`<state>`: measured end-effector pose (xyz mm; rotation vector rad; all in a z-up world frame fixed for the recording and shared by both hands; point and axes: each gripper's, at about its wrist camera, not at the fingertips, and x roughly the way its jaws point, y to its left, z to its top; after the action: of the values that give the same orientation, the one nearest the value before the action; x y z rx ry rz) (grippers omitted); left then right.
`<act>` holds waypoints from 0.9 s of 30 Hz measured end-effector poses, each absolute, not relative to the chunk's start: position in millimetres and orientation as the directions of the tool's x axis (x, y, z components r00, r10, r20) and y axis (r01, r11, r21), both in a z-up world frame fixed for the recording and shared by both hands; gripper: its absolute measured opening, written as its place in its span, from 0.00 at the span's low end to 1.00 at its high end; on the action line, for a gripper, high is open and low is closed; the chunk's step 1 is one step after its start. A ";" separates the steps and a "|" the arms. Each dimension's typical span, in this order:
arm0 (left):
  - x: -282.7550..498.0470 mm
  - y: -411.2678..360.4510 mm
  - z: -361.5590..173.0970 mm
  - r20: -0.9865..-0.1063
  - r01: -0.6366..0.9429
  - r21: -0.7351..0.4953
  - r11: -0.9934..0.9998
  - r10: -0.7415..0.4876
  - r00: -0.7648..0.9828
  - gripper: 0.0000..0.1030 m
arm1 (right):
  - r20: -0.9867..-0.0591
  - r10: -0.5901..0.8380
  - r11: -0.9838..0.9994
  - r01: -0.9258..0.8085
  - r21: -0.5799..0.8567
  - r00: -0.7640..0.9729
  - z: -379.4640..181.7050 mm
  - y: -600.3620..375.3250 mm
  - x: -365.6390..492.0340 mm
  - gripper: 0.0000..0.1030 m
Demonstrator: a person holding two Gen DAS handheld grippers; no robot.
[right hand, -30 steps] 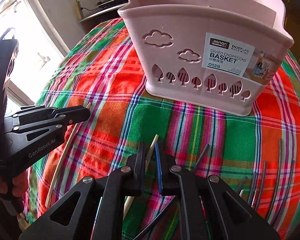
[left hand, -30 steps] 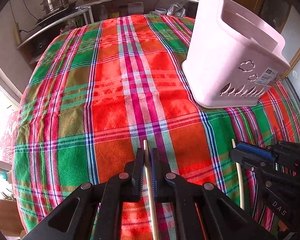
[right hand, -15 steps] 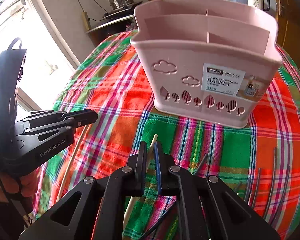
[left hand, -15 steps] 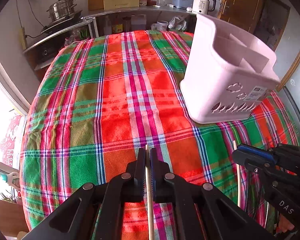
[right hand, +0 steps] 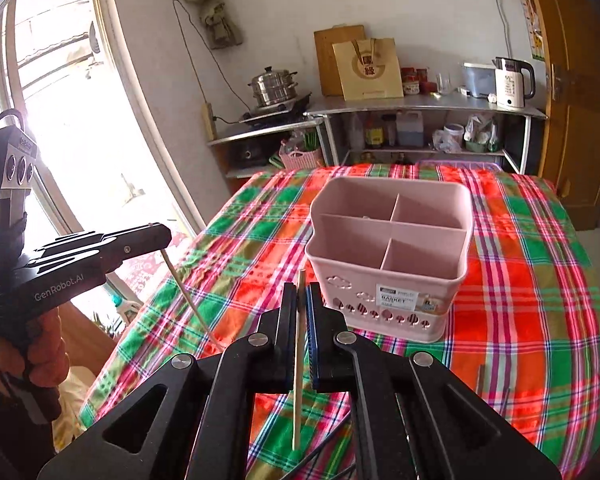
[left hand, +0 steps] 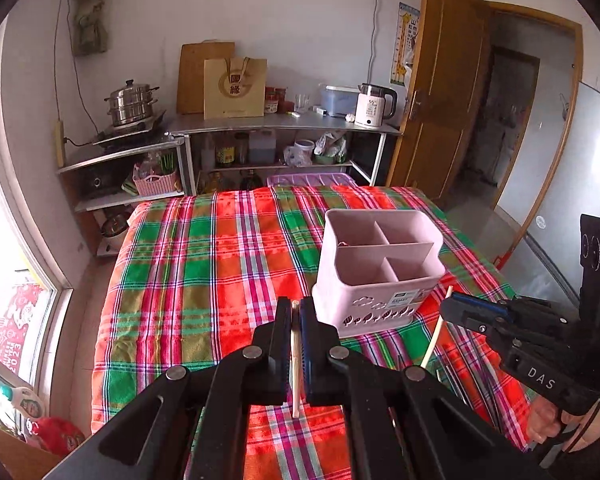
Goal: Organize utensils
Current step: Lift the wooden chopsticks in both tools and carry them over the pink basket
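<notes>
A pink divided basket (left hand: 380, 272) (right hand: 388, 256) stands on the plaid-covered table, its compartments looking empty. My left gripper (left hand: 295, 312) is shut on a pale wooden chopstick (left hand: 295, 364) and holds it above the table, short of the basket. My right gripper (right hand: 300, 300) is shut on another wooden chopstick (right hand: 298, 360), also raised in front of the basket. Each gripper shows in the other's view: the right gripper (left hand: 450, 306) with its chopstick (left hand: 434, 336), and the left gripper (right hand: 162, 240) with its chopstick (right hand: 188, 296).
Several dark chopsticks (left hand: 460, 376) lie on the plaid cloth (left hand: 220, 280) below the right gripper. Metal shelves (left hand: 276, 124) with a steamer pot, kettle and bottles stand behind the table. A window is at the left, a wooden door (left hand: 440, 100) at the right.
Both grippers have lifted their chopsticks well up off the cloth and pulled back, so the basket now appears farther and lower, its open top in sight.
</notes>
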<state>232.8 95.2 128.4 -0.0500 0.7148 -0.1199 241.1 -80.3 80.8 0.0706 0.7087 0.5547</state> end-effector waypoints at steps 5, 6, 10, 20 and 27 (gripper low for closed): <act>226.3 90.8 136.9 -0.637 0.104 -0.091 0.990 -0.139 0.758 0.04 | -0.550 0.515 0.850 -0.474 0.230 0.657 92.2 -83.1 237.3 0.04; 226.4 90.0 137.2 -0.639 0.104 -0.092 0.990 -0.139 0.756 0.04 | -0.546 0.518 0.848 -0.477 0.230 0.658 92.8 -83.6 236.9 0.04; 224.7 87.1 140.1 -0.642 0.112 -0.095 0.989 -0.147 0.752 0.04 | -0.536 0.524 0.845 -0.485 0.225 0.662 96.6 -91.8 234.5 0.04; 232.6 74.9 164.6 -0.621 0.154 -0.141 0.978 -0.209 0.755 0.04 | -0.462 0.527 0.846 -0.493 0.203 0.714 121.7 -111.9 237.5 0.04; 255.6 66.0 208.1 -0.550 0.185 -0.162 0.969 -0.244 0.798 0.04 | -0.383 0.502 0.865 -0.465 0.191 0.776 156.1 -127.6 257.2 0.04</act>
<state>255.6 66.0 208.1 -0.1013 0.6036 -0.2309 257.2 -127.6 156.1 0.0878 0.4391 0.5235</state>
